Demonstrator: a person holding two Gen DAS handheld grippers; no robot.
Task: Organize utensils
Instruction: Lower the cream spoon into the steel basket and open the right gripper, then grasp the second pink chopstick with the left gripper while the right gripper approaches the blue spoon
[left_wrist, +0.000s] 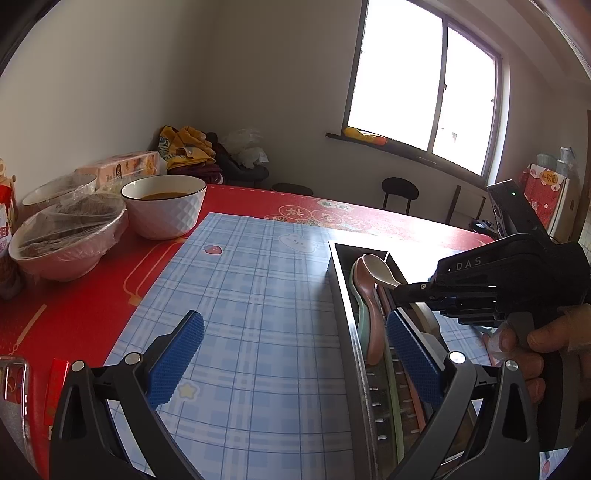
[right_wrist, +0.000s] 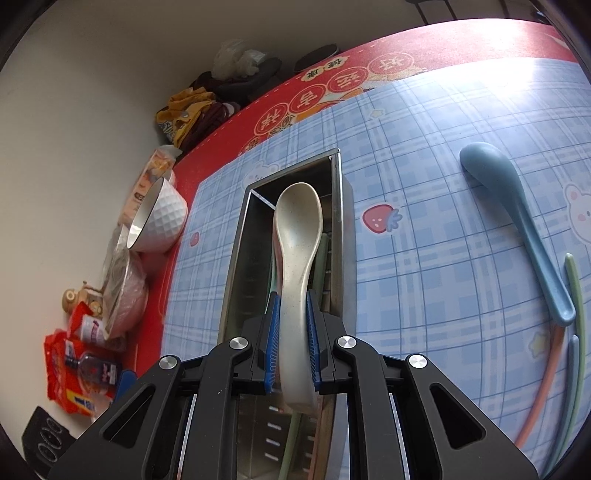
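My right gripper (right_wrist: 292, 314) is shut on the handle of a cream spoon (right_wrist: 297, 229) and holds it over the metal utensil box (right_wrist: 236, 251), bowl toward the far end. In the left wrist view the right gripper (left_wrist: 400, 288) holds the cream spoon (left_wrist: 376, 267) above a pink spoon (left_wrist: 371, 306) and a green one lying in the box (left_wrist: 341, 295). My left gripper (left_wrist: 295, 354) is open and empty above the blue plaid mat, its right finger over the box. A blue spoon (right_wrist: 517, 221) and coloured chopsticks (right_wrist: 570, 332) lie on the mat right of the box.
A white bowl with brown liquid (left_wrist: 164, 208), plastic-wrapped bowls (left_wrist: 66, 236) and a snack box (left_wrist: 122, 168) stand on the red tablecloth at the left. Packets and a small bottle (right_wrist: 85, 369) lie near the table edge. A stool (left_wrist: 399, 192) stands under the window.
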